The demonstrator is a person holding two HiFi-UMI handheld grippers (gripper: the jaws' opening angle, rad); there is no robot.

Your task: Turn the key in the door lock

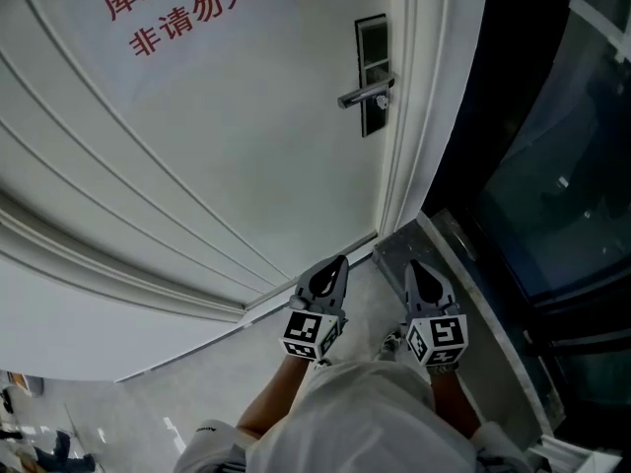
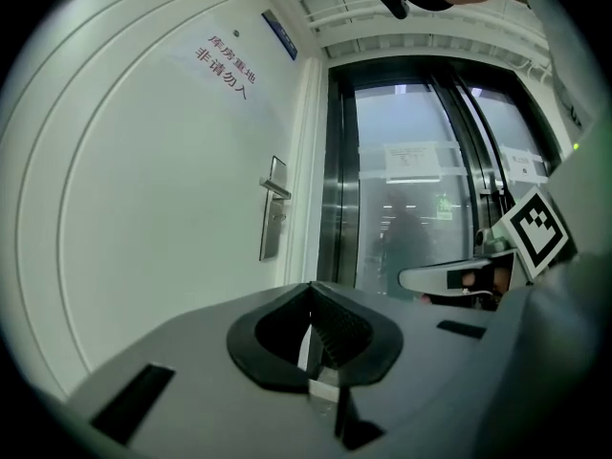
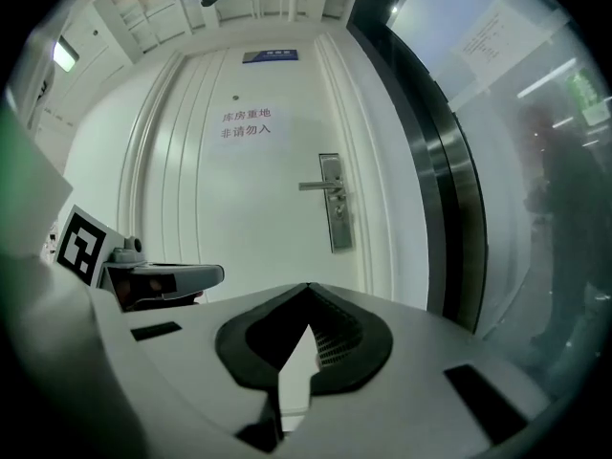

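Left gripper [image 1: 338, 262]: jaws pressed together, empty.
Right gripper [image 1: 414, 266]: jaws likewise closed.
Door handle [image 1: 367, 94]: twelve o'clock from both.
Blue sign [image 3: 270, 55]: caught only by gripper views.

Door lock [image 1: 372, 52]: tall narrow escutcheon plate, mounted upright on the white door [image 1: 246, 156], close to its latch edge and just beside the door frame [image 1: 406, 166]. The plate reads dark in the head view and metallic grey in both gripper views. Silver lever handle [image 1: 361, 95] sits about mid-plate, roughly horizontal, pointing away from the frame toward the door's middle. There is a small bright fitting [image 1: 383, 100] on the plate just under the lever's pivot, where a cylinder would be. It's too small to tell whether a key is in it. The door looks closed against the frame.
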